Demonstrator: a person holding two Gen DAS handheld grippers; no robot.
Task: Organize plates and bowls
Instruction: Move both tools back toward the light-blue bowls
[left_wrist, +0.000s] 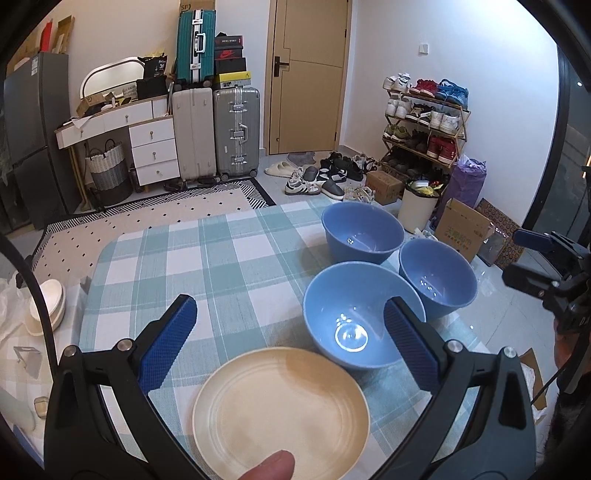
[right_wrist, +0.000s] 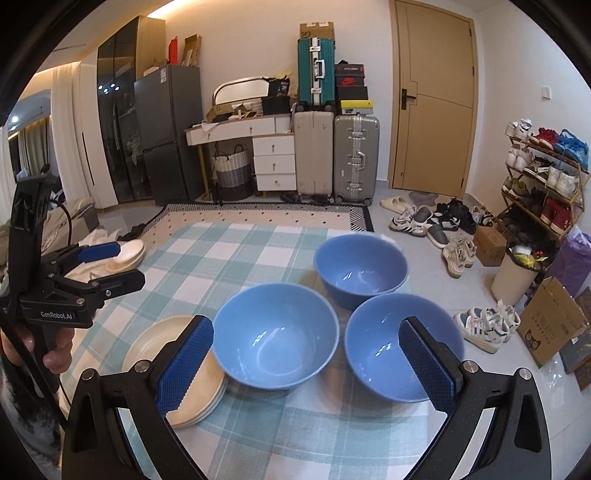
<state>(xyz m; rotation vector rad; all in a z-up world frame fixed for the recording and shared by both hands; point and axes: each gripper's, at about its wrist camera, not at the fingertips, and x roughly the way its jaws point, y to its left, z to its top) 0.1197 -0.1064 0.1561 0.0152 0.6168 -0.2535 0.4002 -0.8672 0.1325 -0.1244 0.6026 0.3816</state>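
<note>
Checked teal-and-white tablecloth (right_wrist: 258, 254) covers the table on which all the ware stands; behind it are suitcases, a drawer unit and a shoe rack.

Layout: three blue bowls sit in a close cluster. The near-left bowl (right_wrist: 276, 334) stands just beside the stack of cream plates (right_wrist: 192, 391), its rim overhanging the stack's edge; I cannot tell whether they touch. The near-right bowl (right_wrist: 402, 347) and the far bowl (right_wrist: 360, 269) complete the cluster. In the left wrist view, the top cream plate (left_wrist: 280, 413) lies directly below my left gripper (left_wrist: 291, 332).

Gripper state: my left gripper is spread wide and holds nothing. My right gripper (right_wrist: 306, 358) is likewise spread wide and empty, its blue pads (right_wrist: 184, 365) hanging over the plate stack on one side and the near-right bowl on the other.

Handling, as I judge it: the bowls look rigid, glossy and thin-walled, probably melamine or glazed ceramic. I treat them as slippery and breakable. The proper hold is on the rim, one pad inside the wall and one outside, on the side away from neighbouring bowls. Their flared walls should nest readily. The plates appear stiff and shallow, with a low lip; I take them at the edge only, lifting level, since a stack will weigh more and may slide.
</note>
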